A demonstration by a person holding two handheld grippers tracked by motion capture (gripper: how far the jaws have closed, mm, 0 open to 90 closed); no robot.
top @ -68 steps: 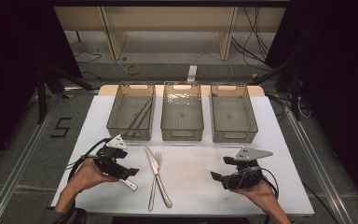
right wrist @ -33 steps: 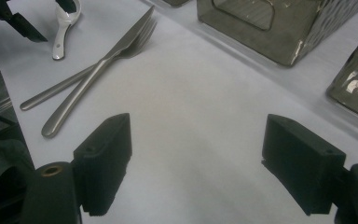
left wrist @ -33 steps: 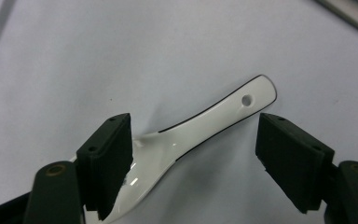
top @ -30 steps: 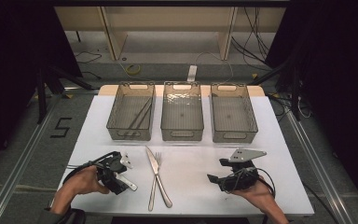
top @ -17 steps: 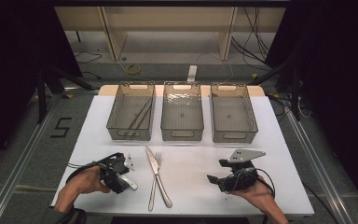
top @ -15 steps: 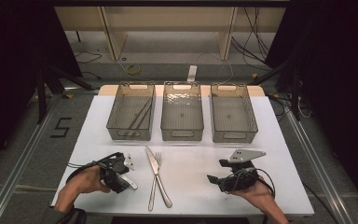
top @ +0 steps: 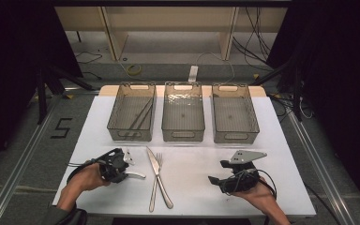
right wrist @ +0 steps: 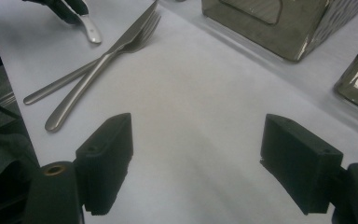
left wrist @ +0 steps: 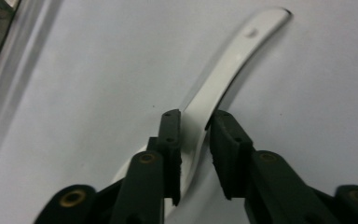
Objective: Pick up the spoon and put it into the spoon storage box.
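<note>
A metal spoon lies on the white table at the front left. Its handle runs away between the jaws of my left gripper. Those jaws have just been closing, and both pads now press the edges of the handle. From above, the left gripper lies low over the spoon's bowl end and hides it. My right gripper rests at the front right, open, with bare table between its wide-set jaws. A knife and a fork lie crossed in the front middle.
Three clear plastic bins stand in a row at the back: the left bin holds thin dark sticks, the middle bin and the right bin look empty. In the right gripper view the knife and the fork lie to the left.
The left hand came down and towards the table's front edge onto the spoon, then kept still while its jaws narrowed on the handle. The right hand settled slightly lower and stays put.
</note>
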